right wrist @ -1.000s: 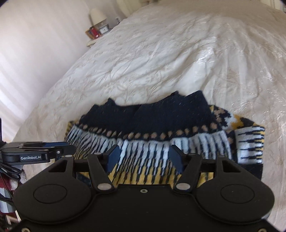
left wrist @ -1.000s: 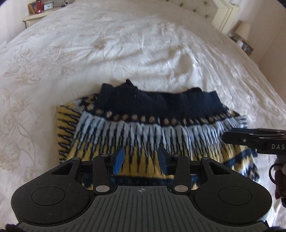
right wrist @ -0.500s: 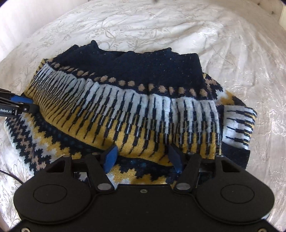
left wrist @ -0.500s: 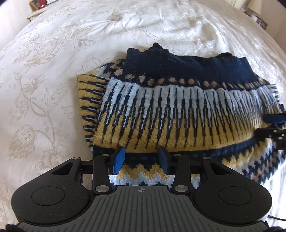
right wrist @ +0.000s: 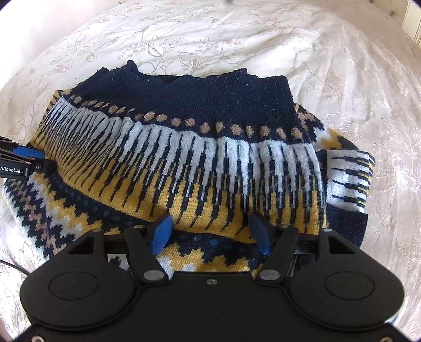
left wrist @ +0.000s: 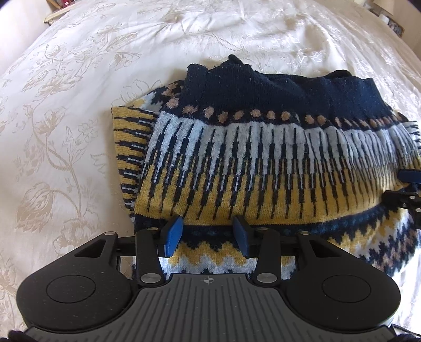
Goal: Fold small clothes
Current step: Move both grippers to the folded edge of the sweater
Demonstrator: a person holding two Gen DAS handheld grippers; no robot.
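A folded knit sweater (left wrist: 263, 163) with navy, white and yellow patterns lies on the cream bedspread (left wrist: 65, 118); it also shows in the right wrist view (right wrist: 205, 157). My left gripper (left wrist: 208, 234) is open, its blue pads over the sweater's near zigzag edge, left part. My right gripper (right wrist: 210, 231) is open over the near edge, right part. Neither holds cloth. Each gripper's tip shows at the side of the other view: the right one (left wrist: 405, 189) and the left one (right wrist: 23, 160).
The floral embroidered bedspread (right wrist: 342, 79) spreads all around the sweater. A bedside table (left wrist: 58, 13) stands at the far left corner, and a lamp (left wrist: 386, 10) at the far right.
Both grippers came down and tilted toward the sweater's near edge over the last second. Most of that motion came first; since half a second ago they barely moved. The sweater lies as before.
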